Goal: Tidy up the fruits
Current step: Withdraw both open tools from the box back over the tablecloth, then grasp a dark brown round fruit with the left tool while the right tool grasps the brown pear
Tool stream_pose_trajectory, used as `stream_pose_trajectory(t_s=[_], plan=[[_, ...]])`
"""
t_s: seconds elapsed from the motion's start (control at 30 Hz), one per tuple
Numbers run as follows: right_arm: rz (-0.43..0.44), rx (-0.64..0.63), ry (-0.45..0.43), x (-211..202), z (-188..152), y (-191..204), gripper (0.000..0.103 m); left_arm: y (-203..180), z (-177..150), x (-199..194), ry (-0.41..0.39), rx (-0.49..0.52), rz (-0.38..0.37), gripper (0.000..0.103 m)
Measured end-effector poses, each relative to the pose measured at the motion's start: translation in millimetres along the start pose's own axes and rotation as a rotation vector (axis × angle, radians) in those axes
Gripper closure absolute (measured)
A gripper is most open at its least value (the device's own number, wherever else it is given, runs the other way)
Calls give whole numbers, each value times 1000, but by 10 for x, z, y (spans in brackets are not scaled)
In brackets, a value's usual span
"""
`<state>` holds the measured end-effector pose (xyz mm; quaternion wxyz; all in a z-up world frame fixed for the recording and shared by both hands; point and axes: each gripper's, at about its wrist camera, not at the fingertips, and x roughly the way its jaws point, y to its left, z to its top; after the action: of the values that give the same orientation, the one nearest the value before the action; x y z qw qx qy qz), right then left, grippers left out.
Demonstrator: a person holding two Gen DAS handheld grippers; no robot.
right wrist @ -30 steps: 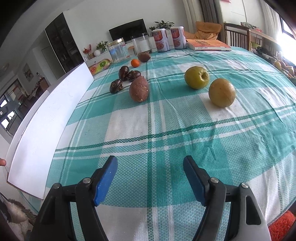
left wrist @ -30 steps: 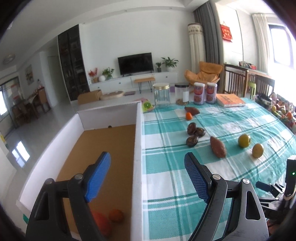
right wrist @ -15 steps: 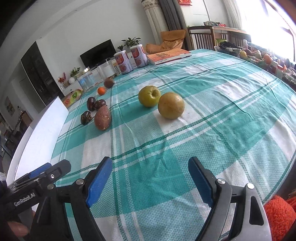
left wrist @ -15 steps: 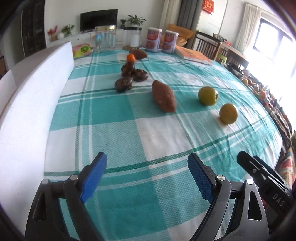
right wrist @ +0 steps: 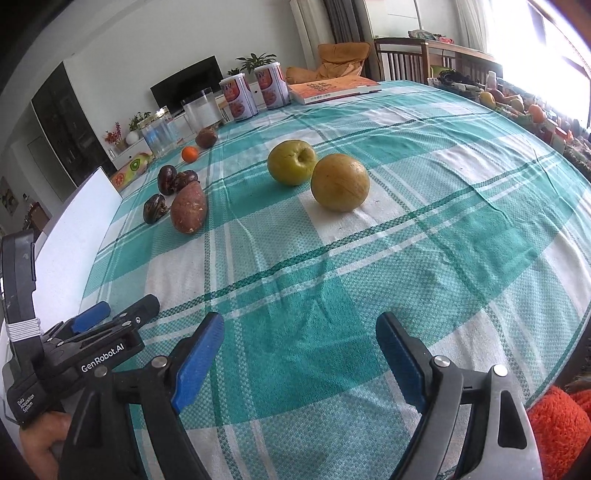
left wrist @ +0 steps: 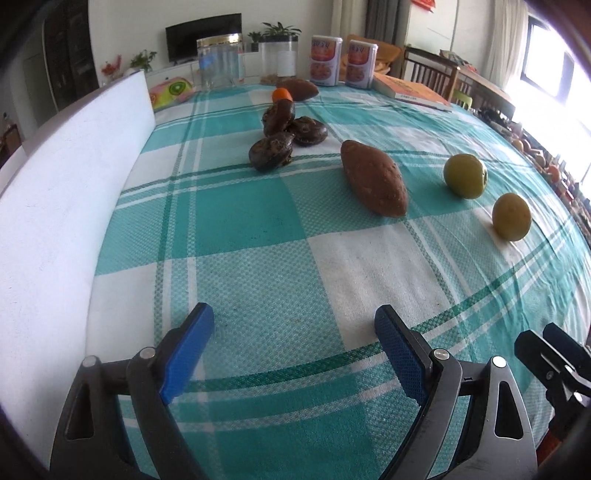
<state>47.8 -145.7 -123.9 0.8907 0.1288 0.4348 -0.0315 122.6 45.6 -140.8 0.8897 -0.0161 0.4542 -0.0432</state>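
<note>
Left gripper: blue pads spread wide, nothing between them, held low over the teal-and-white checked tablecloth. Right gripper: likewise spread apart and empty, over the same cloth; it shows in the left view at 4 o'clock, and the left unit sits at 8 o'clock in the right view.

Fruit, left view, from the pads outward:
- sweet potato at 12 to 1 o'clock, lying on its side, long axis running away from the camera.
- green apple at 2 o'clock; yellow round fruit nearer, also at 2 o'clock. The two look apart in this view; in the right view they overlap, contact uncertain.
- three dark wrinkled fruits at 12 o'clock, bunched and touching.
- small orange beyond them, beside a second brown tuber.

Far edge of table: two clear jars, two printed cans, an orange book, a kiwi-print pack.

Edges: white foam wall runs along the cloth's whole side at 9 to 11 o'clock. Bare cloth lies between the pads and the nearest fruit. Table rim curves off at 3 to 4 o'clock.

Room: television, potted plants, wooden chairs, bright window at 2 o'clock.
</note>
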Motion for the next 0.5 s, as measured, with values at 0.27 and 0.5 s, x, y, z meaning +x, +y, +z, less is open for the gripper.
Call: stream_pose_trajectory(t_s=[0.27,0.5], plan=[[0,-19,15,45,2,50,15,401,804,172,-93,-320,-84,13],[10,-18,16,48,10,46,13,253,1096,618,-61,-198,-4,15]])
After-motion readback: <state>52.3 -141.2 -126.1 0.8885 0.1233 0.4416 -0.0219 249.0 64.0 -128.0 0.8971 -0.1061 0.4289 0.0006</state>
